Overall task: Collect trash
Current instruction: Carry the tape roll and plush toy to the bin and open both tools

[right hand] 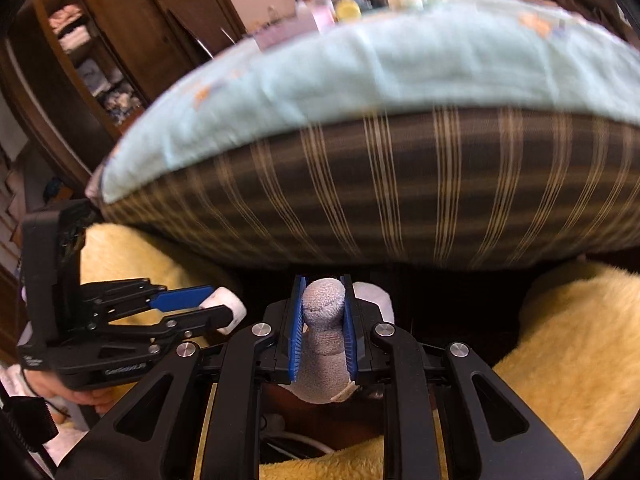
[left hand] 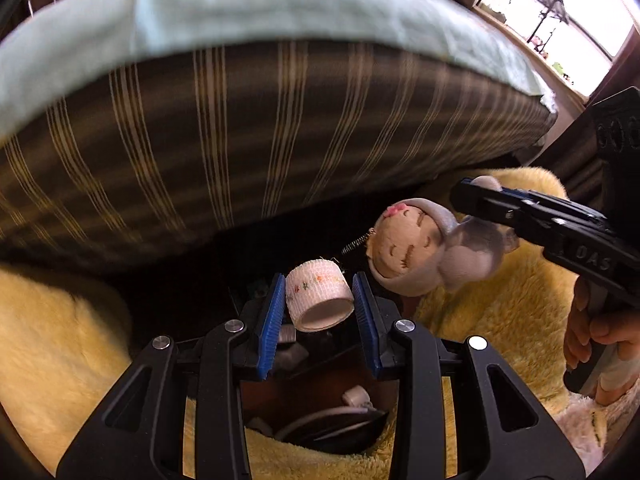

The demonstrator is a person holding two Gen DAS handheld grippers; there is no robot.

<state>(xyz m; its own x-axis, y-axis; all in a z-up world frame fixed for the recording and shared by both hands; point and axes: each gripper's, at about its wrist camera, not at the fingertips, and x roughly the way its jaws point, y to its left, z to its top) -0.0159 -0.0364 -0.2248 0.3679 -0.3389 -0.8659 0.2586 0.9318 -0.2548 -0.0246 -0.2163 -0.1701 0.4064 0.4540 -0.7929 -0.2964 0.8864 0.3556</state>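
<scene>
My left gripper (left hand: 319, 292) is shut on a white roll of patterned bandage tape (left hand: 318, 296), its blue pads against both sides. The same roll (right hand: 226, 308) shows at the left of the right wrist view, in the left gripper (right hand: 218, 306). My right gripper (right hand: 323, 312) is shut on a grey plush limb of a small doll (right hand: 322, 320). In the left wrist view that doll (left hand: 424, 248), with a beige face and grey hood, hangs from the right gripper (left hand: 476, 196). Both grippers point down over a dark gap between yellow fluffy blankets.
A striped dark mattress (left hand: 240, 140) with a pale blue sheet (right hand: 360, 68) fills the upper half. Yellow fluffy blankets (left hand: 60, 340) (right hand: 568, 340) lie on both sides. White cables and a plug (left hand: 356, 400) sit in the gap below. Wooden shelves (right hand: 92, 40) stand at left.
</scene>
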